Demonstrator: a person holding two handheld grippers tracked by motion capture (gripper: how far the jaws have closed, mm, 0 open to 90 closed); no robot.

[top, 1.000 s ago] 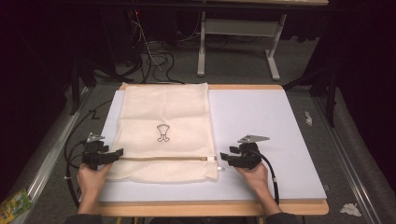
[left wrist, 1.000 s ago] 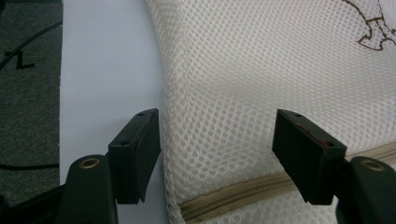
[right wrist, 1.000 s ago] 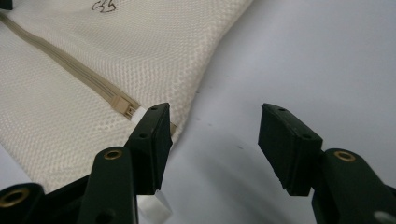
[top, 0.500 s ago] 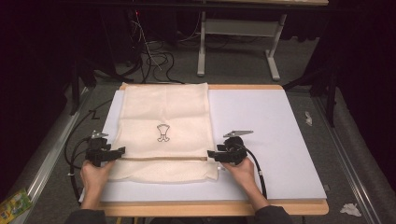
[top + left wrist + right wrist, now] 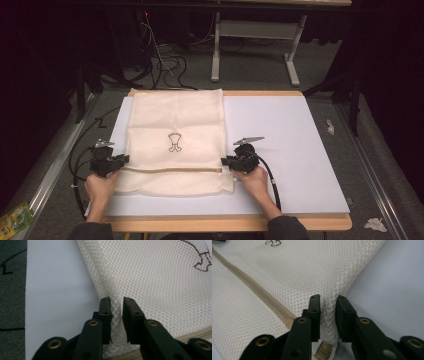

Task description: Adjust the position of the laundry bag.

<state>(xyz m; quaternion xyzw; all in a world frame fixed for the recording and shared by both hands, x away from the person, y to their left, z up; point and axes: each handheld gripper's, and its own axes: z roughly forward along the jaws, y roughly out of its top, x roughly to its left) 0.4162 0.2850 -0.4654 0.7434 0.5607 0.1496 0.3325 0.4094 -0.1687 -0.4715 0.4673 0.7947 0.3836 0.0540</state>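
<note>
Now gripped at both side edges, a cream mesh laundry bag [image 5: 175,142] lies flat on the left half of a white board [image 5: 290,150] set on a wooden table [image 5: 225,223], a small dark emblem [image 5: 173,142] printed near its middle. At the bag's 9 o'clock edge, the left gripper [image 5: 119,161] has just been closing, and its black jaws pinch a raised fold of mesh [image 5: 116,312] beside the tan zipper [image 5: 170,170]. At the bag's 3 o'clock edge, the right gripper [image 5: 226,161] has likewise just been closing; its jaws clamp the mesh [image 5: 328,312] at the zipper's end [image 5: 323,351]. A person's hands enter from 6 o'clock. Cables [image 5: 165,62] trail on the grey floor at 12 o'clock.
</note>
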